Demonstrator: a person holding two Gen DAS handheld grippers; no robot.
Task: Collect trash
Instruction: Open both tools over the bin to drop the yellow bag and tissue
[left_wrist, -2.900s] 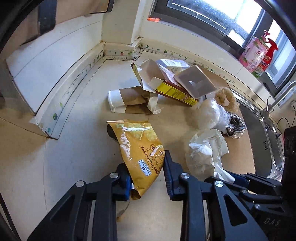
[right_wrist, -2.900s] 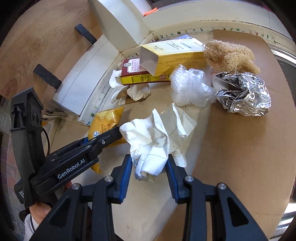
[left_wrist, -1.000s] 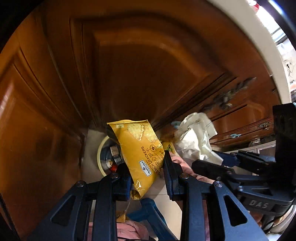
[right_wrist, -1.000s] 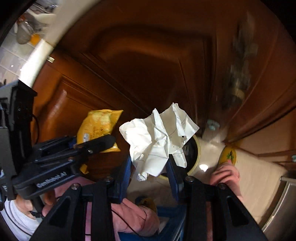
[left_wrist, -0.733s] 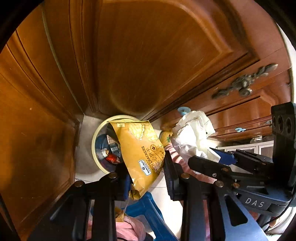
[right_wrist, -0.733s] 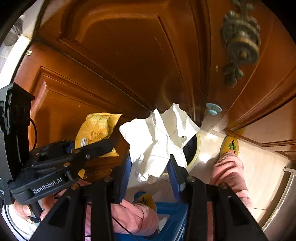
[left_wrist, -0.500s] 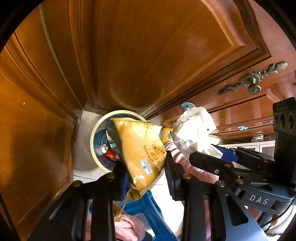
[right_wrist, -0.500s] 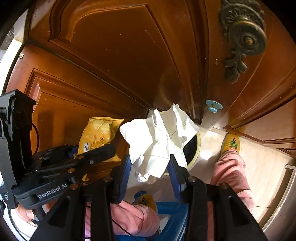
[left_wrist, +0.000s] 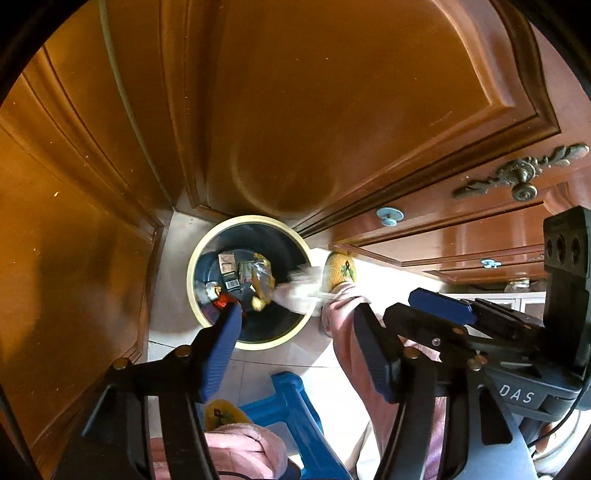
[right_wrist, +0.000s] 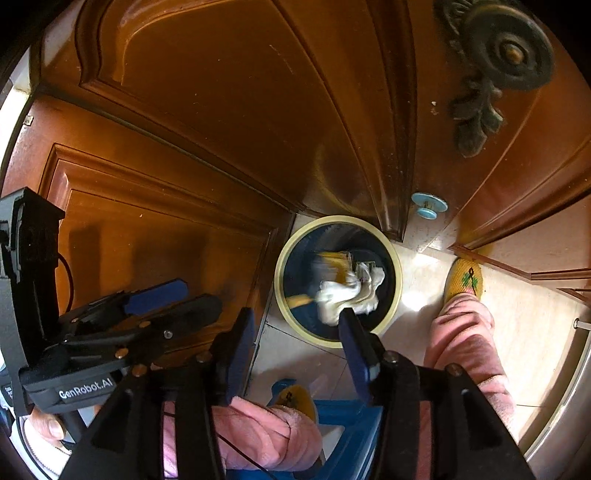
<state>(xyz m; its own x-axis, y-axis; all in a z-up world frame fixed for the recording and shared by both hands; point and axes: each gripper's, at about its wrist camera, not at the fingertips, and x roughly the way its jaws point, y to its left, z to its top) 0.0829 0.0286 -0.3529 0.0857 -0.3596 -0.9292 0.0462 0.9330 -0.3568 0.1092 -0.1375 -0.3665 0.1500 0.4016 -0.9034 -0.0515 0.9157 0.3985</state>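
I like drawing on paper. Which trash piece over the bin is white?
The crumpled paper, at the bin's mouth. The other piece, the snack bag, is yellow.

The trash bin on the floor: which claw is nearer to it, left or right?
Cannot tell: both claws, left and right, hover above the trash bin, jaws opening, nothing between them.

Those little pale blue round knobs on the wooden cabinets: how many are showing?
2 in the left wrist view: one pale blue round knob just above the bin's cream rim, another further right on a lower drawer. Others may be hidden.
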